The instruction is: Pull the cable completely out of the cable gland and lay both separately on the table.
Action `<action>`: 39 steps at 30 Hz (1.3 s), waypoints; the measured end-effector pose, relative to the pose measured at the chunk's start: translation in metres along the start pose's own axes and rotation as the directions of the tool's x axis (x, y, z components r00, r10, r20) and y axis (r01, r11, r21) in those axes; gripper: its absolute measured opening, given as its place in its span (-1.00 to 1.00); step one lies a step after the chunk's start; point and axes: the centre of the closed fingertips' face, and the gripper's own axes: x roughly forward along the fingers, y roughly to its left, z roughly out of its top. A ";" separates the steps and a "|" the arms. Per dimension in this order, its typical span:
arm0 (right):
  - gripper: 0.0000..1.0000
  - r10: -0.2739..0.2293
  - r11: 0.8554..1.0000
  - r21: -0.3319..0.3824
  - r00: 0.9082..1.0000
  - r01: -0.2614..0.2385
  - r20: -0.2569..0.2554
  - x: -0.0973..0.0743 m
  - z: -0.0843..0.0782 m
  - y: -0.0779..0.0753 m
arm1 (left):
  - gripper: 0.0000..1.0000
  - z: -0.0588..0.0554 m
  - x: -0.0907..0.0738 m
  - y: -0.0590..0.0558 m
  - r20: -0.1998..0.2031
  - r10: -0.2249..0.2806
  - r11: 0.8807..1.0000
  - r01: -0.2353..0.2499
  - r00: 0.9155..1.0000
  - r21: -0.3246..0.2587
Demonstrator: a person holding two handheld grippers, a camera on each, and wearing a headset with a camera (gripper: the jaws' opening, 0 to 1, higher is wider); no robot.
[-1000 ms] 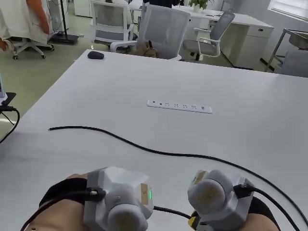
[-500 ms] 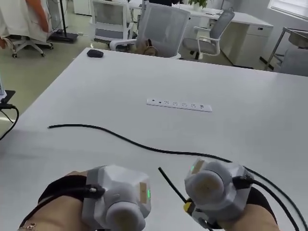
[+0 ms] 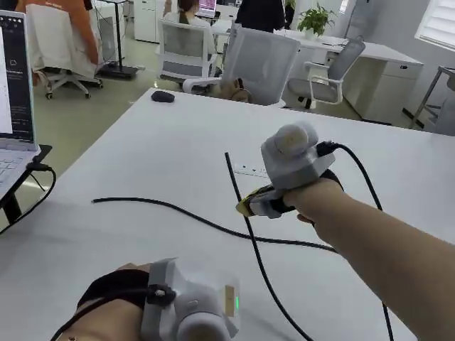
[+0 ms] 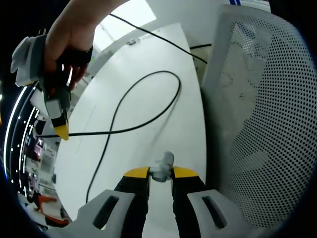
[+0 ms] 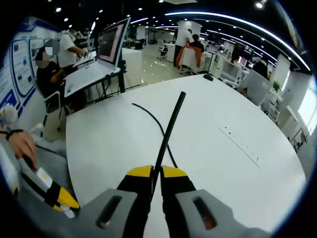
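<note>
Large white rectangular table point(image 3: 142, 156) takes up most of the head view. Its far edge runs from 11 to 2 o'clock and its left edge slants down toward 8 o'clock. The top is bare from 9 to 11 o'clock, so there is free room there.

Grey mesh office chair point(image 3: 259, 64) and white-framed office chair point(image 3: 186, 50) stand just past the far edge at 12 o'clock. In the left gripper view a perforated grey chair back point(image 4: 262, 124) stands close at 3 o'clock, beside the table edge. Open laptop on a stand point(image 3: 14, 106) is off the table at 9 o'clock.

Long thin black cable point(image 3: 178, 211) lies across the table centre, one run reaching toward 9 o'clock, another dropping to 5 o'clock. It loops over the middle of the work area.

Right gripper point(image 3: 245, 207) is raised over the centre, yellow-tipped jaws clamped on the cable. The cable's free end pokes up past the jaws toward 12 o'clock, bare. Left gripper point(image 4: 161, 173) is low at 6 o'clock in the head view, near the front edge.

White power strip point(image 5: 240, 144) lies flat just behind the right gripper at 1 o'clock. Black computer mouse point(image 3: 162, 96) sits by the far edge at 11 o'clock.

Small pale grey cable gland point(image 4: 162, 167) is pinched between the left jaws, well apart from the cable's free end. Cannot tell if it touches the table.
</note>
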 end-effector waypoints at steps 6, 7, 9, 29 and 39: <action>-0.88 -0.158 0.982 0.092 0.984 0.166 -0.083 -0.017 -0.019 -0.082 | -0.65 0.000 -0.001 -0.002 -0.003 -0.002 1.000 0.002 1.000 0.005; -0.85 -0.195 0.974 0.099 0.976 0.204 -0.097 -0.023 -0.022 -0.093 | -0.65 0.000 -0.002 -0.002 -0.003 -0.001 1.000 0.001 1.000 0.002; -0.75 -0.245 0.959 0.121 0.965 0.256 -0.093 -0.038 -0.026 -0.112 | -0.65 0.000 -0.003 -0.002 -0.004 0.004 1.000 -0.004 1.000 -0.003; -0.58 0.032 0.997 -0.072 0.997 -0.036 -0.065 -0.128 -0.139 0.041 | -0.65 0.033 0.007 0.005 0.121 -0.144 0.987 0.152 0.982 -0.059; -0.64 -0.025 0.999 0.046 1.000 0.025 0.001 -0.167 -0.162 0.057 | -0.65 0.018 0.068 0.018 0.214 -0.215 0.905 0.277 0.953 -0.322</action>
